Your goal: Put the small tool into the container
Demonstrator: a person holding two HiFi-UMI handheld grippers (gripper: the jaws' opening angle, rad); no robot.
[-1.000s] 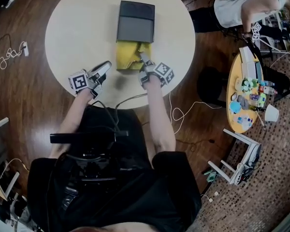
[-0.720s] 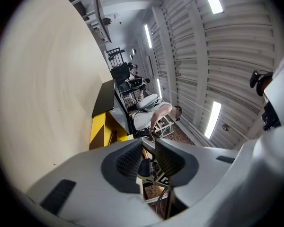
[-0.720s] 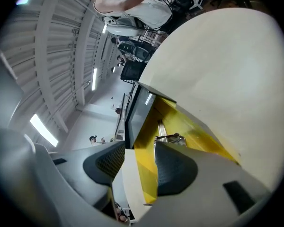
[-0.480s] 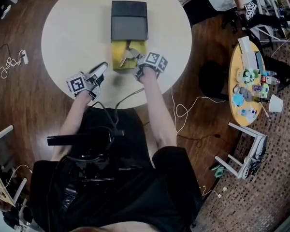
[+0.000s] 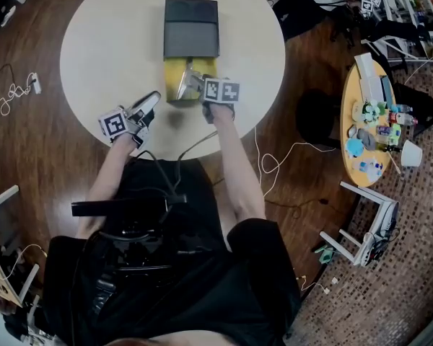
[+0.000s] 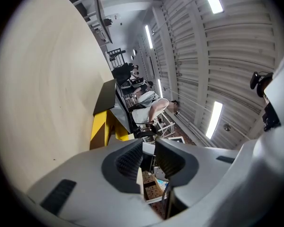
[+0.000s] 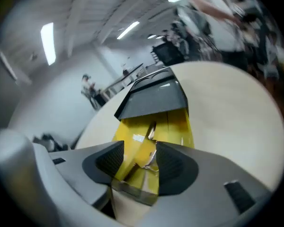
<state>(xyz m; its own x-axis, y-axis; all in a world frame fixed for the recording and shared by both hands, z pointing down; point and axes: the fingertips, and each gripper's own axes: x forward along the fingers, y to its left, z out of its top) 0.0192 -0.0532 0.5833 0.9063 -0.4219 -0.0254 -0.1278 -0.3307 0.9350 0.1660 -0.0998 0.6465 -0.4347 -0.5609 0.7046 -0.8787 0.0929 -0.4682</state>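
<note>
The small tool (image 7: 149,133), a thin silvery strip, sits between the jaws of my right gripper (image 7: 139,163). The jaws have closed in on its near end. It lies against the right pad (image 7: 168,167), though I can't see clean contact on the left pad. From the right gripper view its long axis runs away from the jaws, with the free end aimed at the black cover and leaning slightly right. In the head view the small tool (image 5: 189,79) sticks out up and to the left from the right gripper (image 5: 200,85), slanted across the yellow tray (image 5: 175,74).

It hangs over the open tray, which juts from under the black part of the container (image 5: 192,27). That black cover hides the tray's far half, so only the near half is exposed. The tray's near wall sits just below my jaws.

My left gripper (image 6: 147,159) is well apart to the left, low over the round table (image 5: 94,49). Its jaws are drawn almost together, leaving only a slit with nothing in it. A cable (image 5: 195,146) trails from the right gripper over the table's near edge. Off to the right stands a side table (image 5: 350,146) cluttered with small items, well clear of my work.
</note>
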